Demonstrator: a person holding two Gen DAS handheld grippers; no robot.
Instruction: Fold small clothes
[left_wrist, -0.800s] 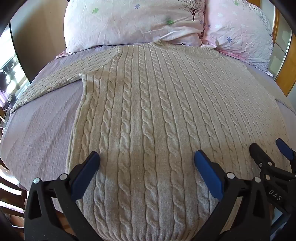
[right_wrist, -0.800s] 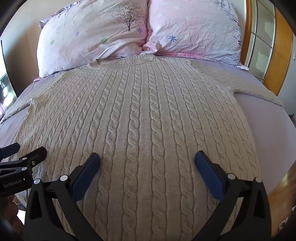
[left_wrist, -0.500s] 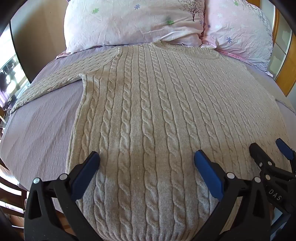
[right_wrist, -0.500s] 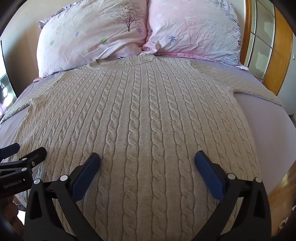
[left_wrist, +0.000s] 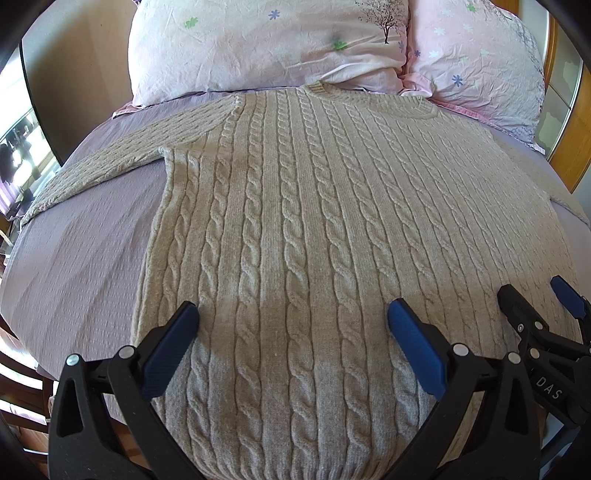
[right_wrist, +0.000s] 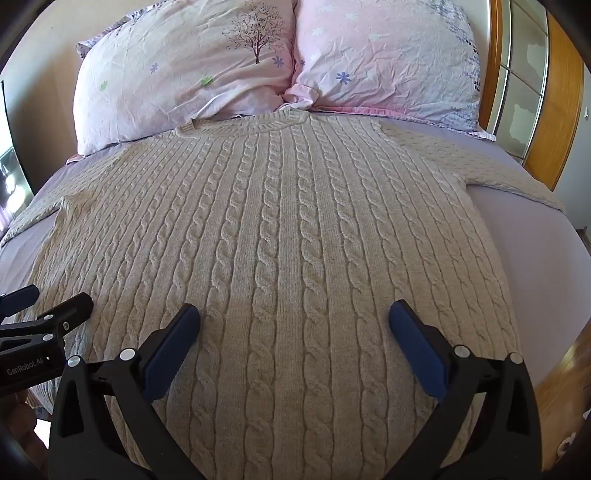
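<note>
A cable-knit sweater (left_wrist: 295, 221) is spread flat and face up on the bed (left_wrist: 74, 258), its collar (right_wrist: 258, 123) against the two pillows (right_wrist: 192, 66) at the far end and its hem at the near edge, below both cameras. Its long axis therefore runs straight away from both grippers, from hem to collar. Both sleeves are laid outward: the left sleeve (left_wrist: 110, 162) reaches toward the left side of the bed, the right sleeve (right_wrist: 498, 170) toward the right side.

The left gripper (left_wrist: 291, 321) is held wide apart, grasping nothing, over the hem end of the body, toward the sweater's left side seam. The right gripper (right_wrist: 293, 319) is likewise spread and empty, over the hem end nearer the right side seam. The two are seen just beside each other, side by side across the width of the sweater; whether the pads touch the knit cannot be told.

No fold has been made yet, by the look of the flat cloth. The coming move is judged to turn on this: each sleeve lies ahead and outward of the gripper on its own side, so the left sleeve is nearer the left gripper and the right sleeve nearer the right. The hem lies nearest to both, just below them.
</note>
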